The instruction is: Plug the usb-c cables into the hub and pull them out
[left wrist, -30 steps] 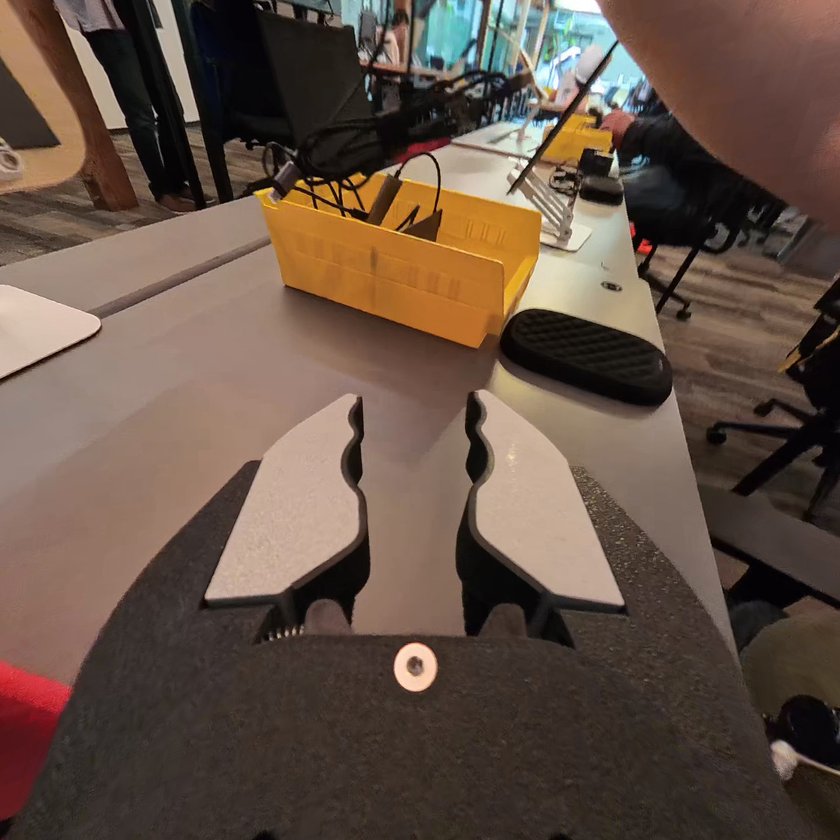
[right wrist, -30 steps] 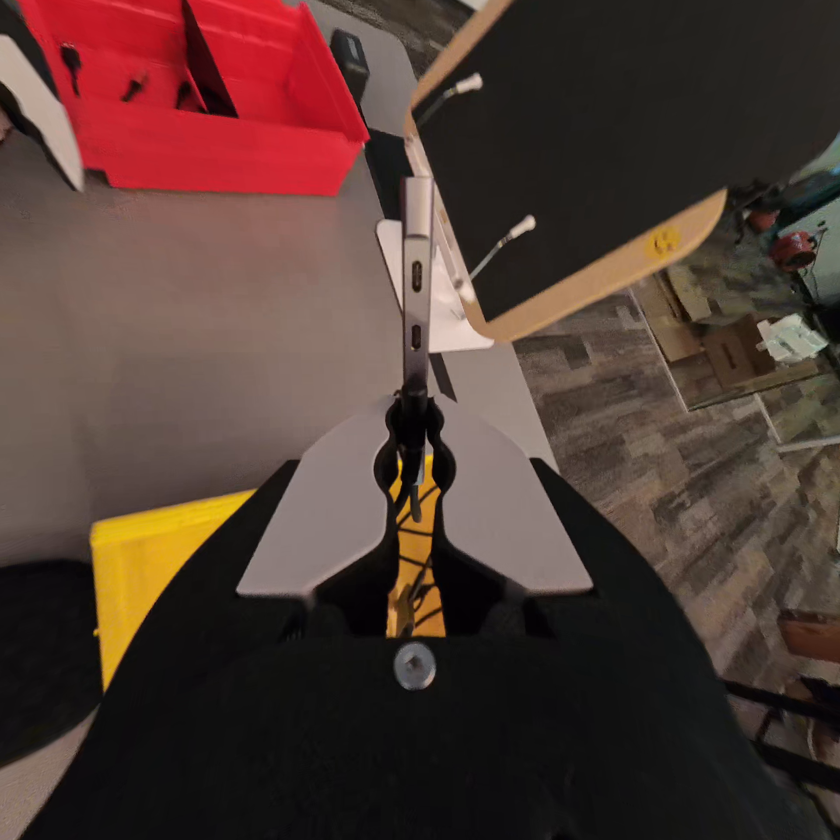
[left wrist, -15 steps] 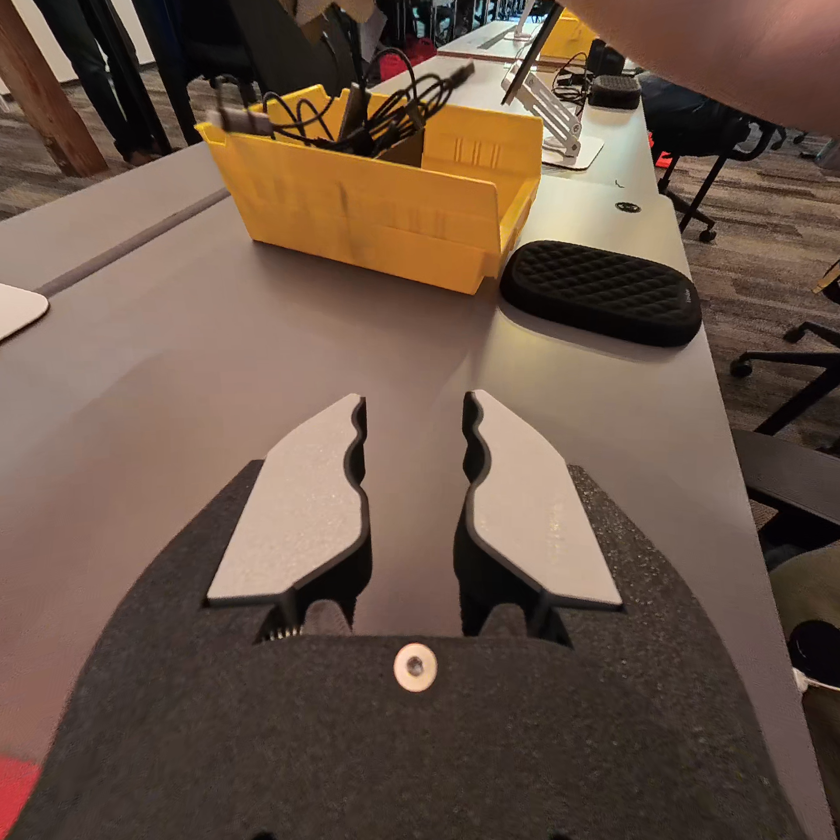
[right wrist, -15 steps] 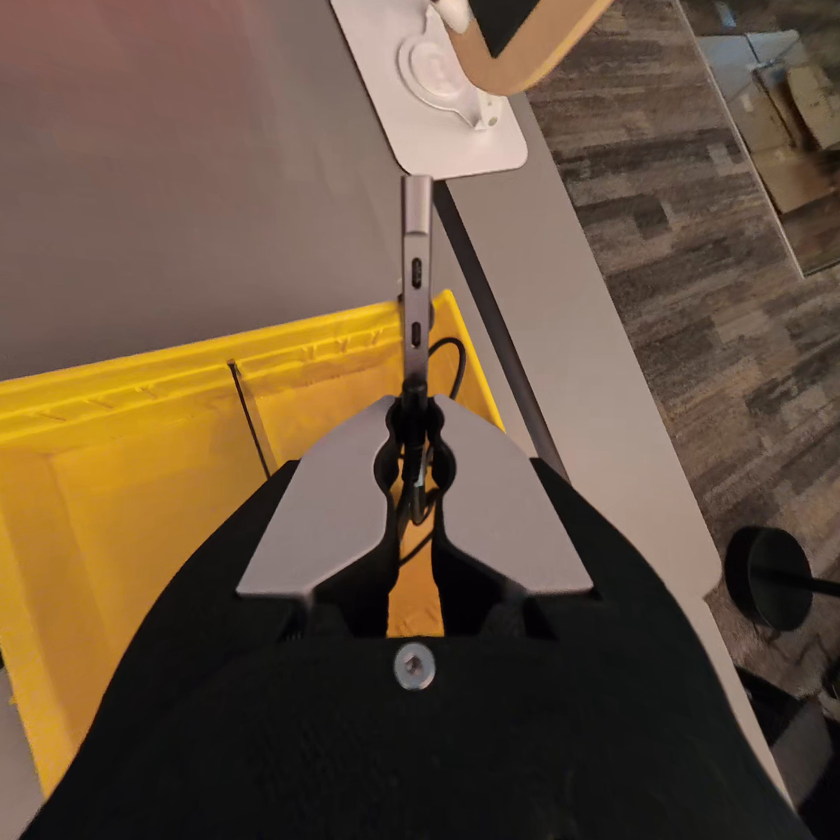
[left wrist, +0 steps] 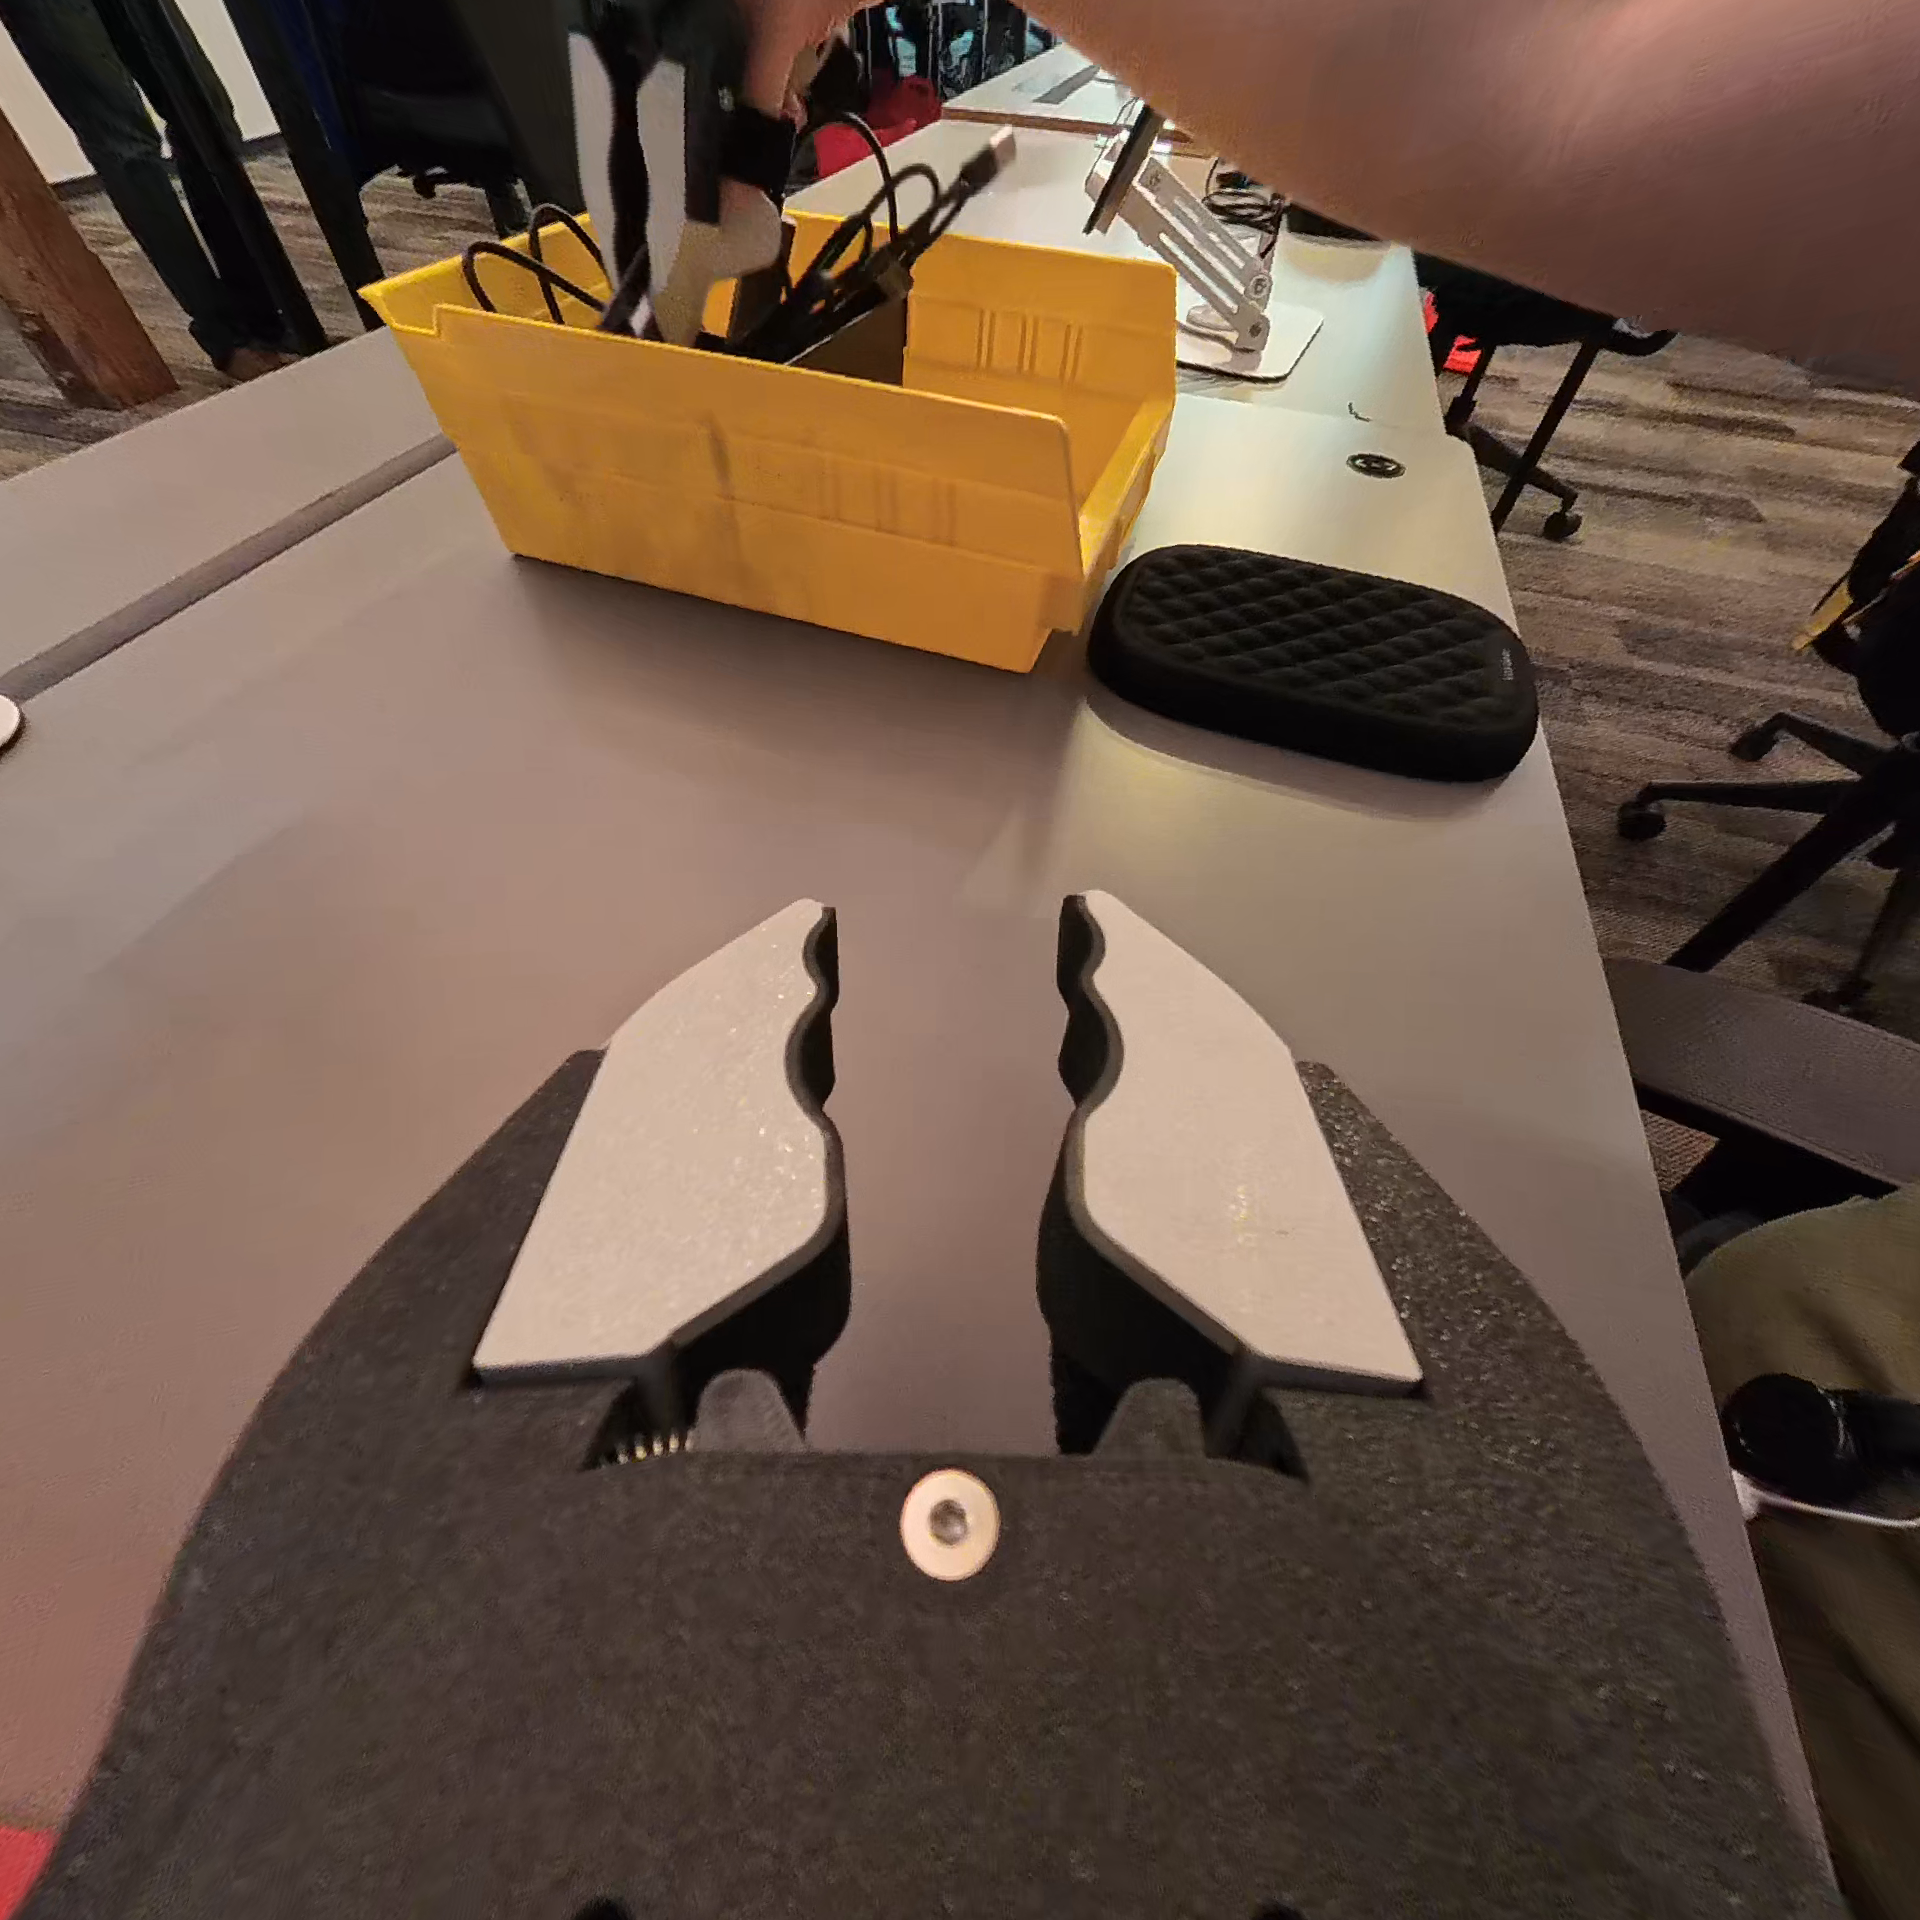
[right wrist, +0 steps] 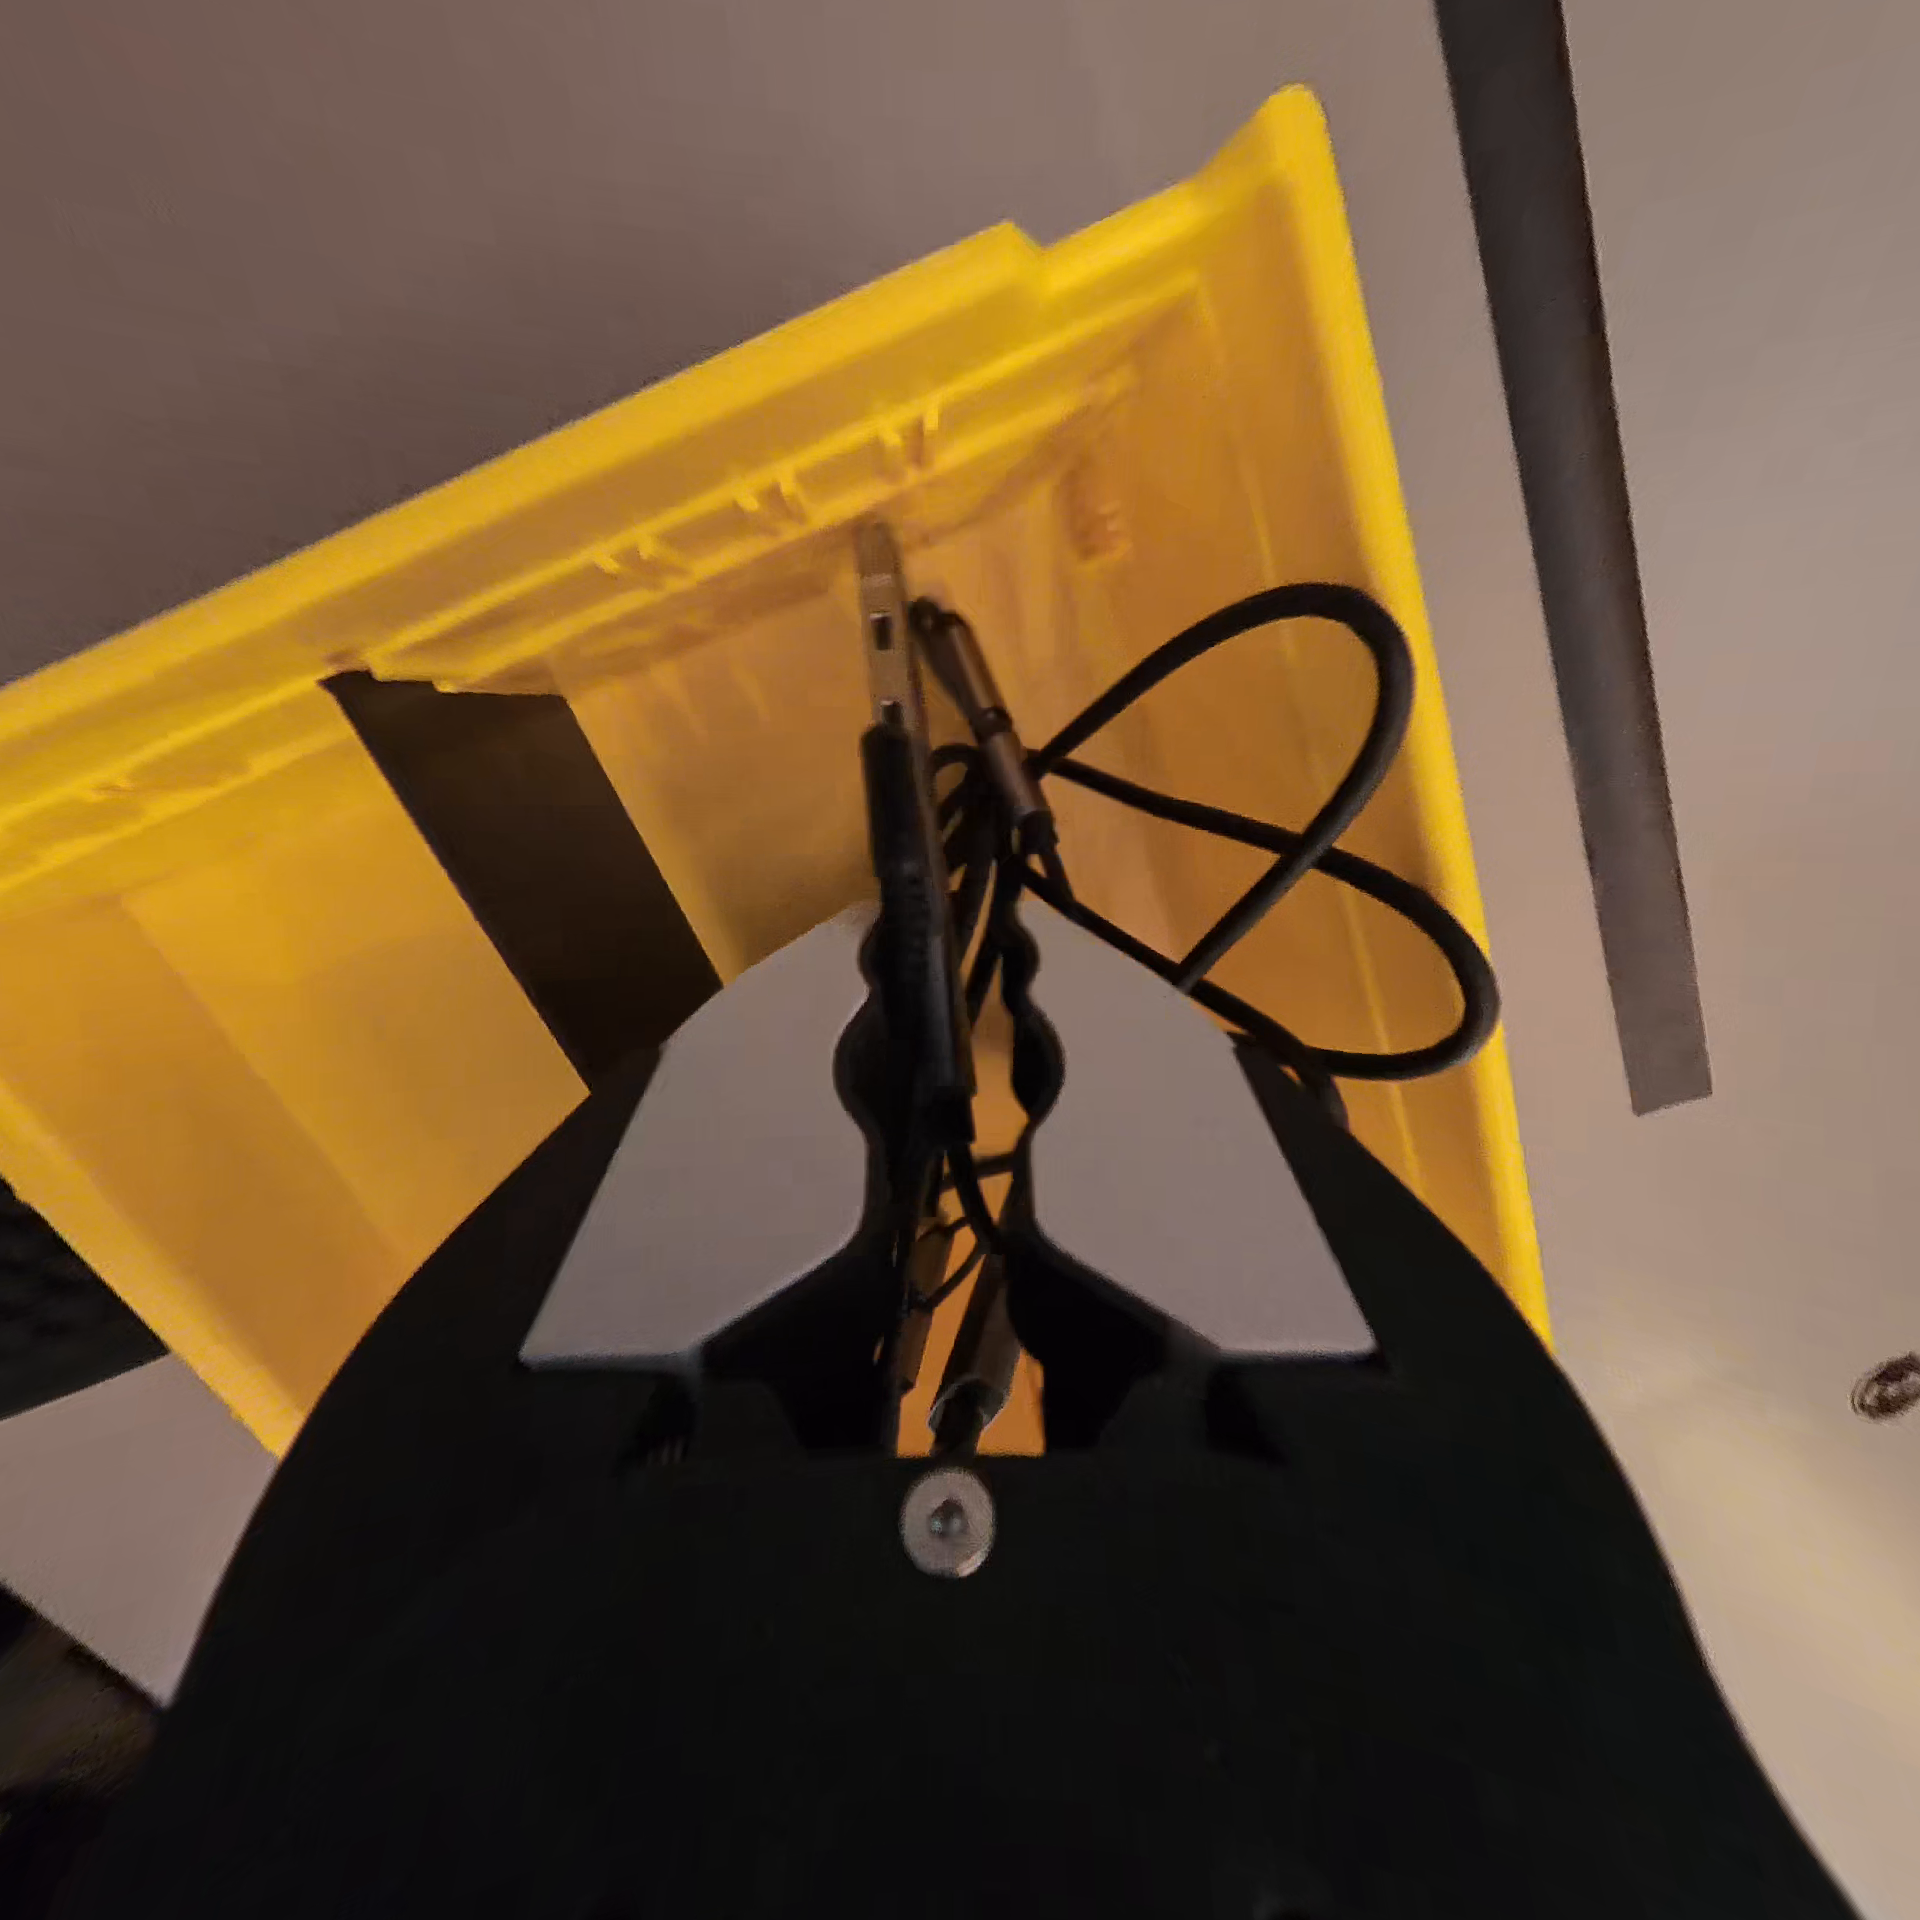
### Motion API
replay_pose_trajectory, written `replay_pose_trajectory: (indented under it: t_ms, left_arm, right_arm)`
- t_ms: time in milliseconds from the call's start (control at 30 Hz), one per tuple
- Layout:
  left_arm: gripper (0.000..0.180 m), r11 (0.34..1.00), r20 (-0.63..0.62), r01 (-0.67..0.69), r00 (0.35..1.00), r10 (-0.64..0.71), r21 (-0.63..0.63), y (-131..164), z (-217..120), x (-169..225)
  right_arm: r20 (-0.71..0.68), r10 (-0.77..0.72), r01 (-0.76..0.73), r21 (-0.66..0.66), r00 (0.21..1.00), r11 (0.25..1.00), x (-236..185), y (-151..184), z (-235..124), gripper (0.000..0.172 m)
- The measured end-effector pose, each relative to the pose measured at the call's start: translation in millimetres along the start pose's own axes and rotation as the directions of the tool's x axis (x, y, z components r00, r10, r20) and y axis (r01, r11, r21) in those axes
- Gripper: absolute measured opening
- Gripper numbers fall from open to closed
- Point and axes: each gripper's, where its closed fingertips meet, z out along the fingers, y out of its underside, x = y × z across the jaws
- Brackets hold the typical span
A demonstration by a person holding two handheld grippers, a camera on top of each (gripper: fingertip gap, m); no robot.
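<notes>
My right gripper (right wrist: pixel 945 930) hangs over the inside of the yellow bin (right wrist: pixel 727 499). Its jaws stand apart. The thin grey hub (right wrist: pixel 881 623) and its black cables (right wrist: pixel 1351 831) lie between and ahead of the fingers, with yellow showing beside them, so the pads do not press on them. In the left wrist view this gripper (left wrist: pixel 675 208) is at the bin (left wrist: pixel 779 488), among the cables (left wrist: pixel 873 239). My left gripper (left wrist: pixel 945 914) is open and empty, low over the grey table (left wrist: pixel 520 779), well short of the bin.
A black padded wrist rest (left wrist: pixel 1309 655) lies right of the bin. A dark divider (right wrist: pixel 520 831) stands inside the bin. A laptop stand (left wrist: pixel 1216 270) is behind. A person's arm (left wrist: pixel 1558 156) crosses the top. Office chairs (left wrist: pixel 1818 831) stand past the table's right edge. One gripper's finger ends stand about 35 cm off the other's.
My right gripper came down over the yellow bin with the hub and cables. Its jaws then widened and the hub slid forward out of the pads. My left gripper stayed open.
</notes>
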Motion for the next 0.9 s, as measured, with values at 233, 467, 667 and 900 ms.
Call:
replay_pose_trajectory:
  t_ms: [233, 467, 667, 900]
  left_arm:
    - [0.040, 0.999, -0.015, 0.026, 1.000, -0.025, 0.025, -5.8, -3.8, 2.5]
    - [0.041, 1.000, 0.006, 0.006, 1.000, -0.006, 0.019, -11.2, -8.3, 1.9]
    - [0.041, 0.992, 0.209, 0.122, 0.969, -0.128, 0.040, -35.0, -50.5, -42.7]
    - [0.052, 0.907, 0.753, 0.402, 0.634, -0.178, -0.125, -1.9, -213.3, -131.8]
  right_arm:
    - [-0.175, 0.055, -0.017, 0.210, 0.983, 0.978, -13.1, -19.4, -62.8, 0.030]
    - [-0.212, 0.737, -0.439, 0.685, 0.642, 0.581, -52.6, 68.4, -160.2, 0.054]
    - [-0.040, 0.897, -0.760, 0.515, 0.440, 0.395, -66.4, 156.8, -122.3, 0.038]
    - [0.079, 0.867, -0.844, 0.287, 0.492, 0.453, -65.8, 160.7, -54.7, 0.030]
